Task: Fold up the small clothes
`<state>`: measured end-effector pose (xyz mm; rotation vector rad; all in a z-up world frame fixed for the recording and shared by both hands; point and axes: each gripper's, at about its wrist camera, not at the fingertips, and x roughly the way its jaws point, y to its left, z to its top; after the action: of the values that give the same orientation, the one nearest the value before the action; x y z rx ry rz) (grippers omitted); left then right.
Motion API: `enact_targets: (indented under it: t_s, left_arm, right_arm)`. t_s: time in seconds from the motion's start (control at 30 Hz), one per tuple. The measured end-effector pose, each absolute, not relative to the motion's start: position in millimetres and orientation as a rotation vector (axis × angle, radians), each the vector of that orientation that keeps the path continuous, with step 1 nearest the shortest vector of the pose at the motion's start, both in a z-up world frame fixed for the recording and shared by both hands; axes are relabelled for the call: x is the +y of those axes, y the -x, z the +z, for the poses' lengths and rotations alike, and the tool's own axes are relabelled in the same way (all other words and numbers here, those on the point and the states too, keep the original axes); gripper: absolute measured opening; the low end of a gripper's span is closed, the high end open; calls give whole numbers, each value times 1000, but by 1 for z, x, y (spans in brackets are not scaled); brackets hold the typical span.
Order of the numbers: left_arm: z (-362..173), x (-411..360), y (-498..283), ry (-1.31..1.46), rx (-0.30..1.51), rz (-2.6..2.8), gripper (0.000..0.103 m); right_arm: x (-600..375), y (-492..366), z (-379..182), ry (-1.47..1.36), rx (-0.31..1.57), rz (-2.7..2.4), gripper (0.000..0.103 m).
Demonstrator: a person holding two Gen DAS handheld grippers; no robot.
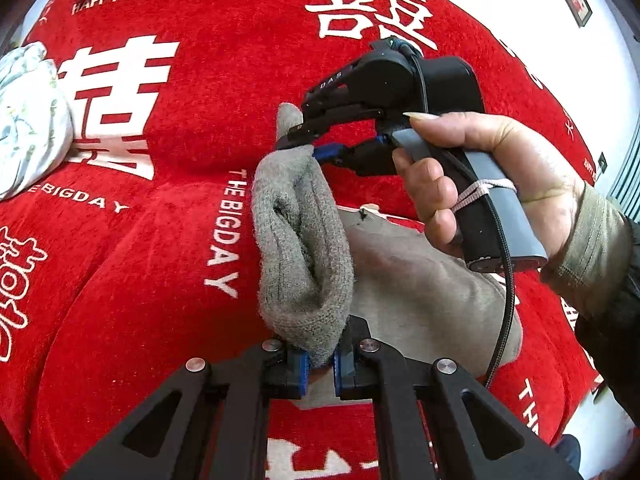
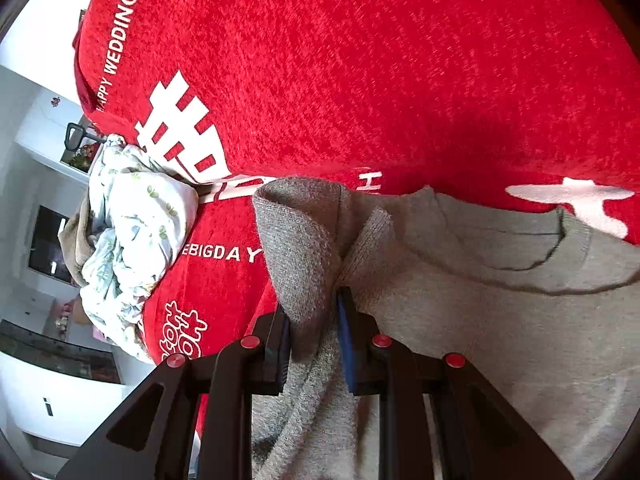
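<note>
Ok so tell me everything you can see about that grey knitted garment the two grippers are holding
The grey knitted garment looks like a small sweater: soft fuzzy knit, ribbed round neckline, one sleeve folded up. Its body lies spread on the red wedding blanket, while a bunched fold hangs lifted between both tools. The left gripper is shut on one end of that fold, and the right gripper pinches the other. Nothing else touches it.

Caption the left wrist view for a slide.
Both tongs, left and right, pinch a grey knit garment over the red wedding blanket.
</note>
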<state>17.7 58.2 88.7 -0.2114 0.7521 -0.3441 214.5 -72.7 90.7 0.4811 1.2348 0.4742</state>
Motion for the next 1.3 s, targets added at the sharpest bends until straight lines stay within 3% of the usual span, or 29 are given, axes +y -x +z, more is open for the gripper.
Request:
enact_targets:
  t_s: [1.3]
  left_arm:
    - [94, -123, -2, -187, 852, -391, 9]
  right_arm:
    - [-243, -182, 102, -633, 1104, 555, 23]
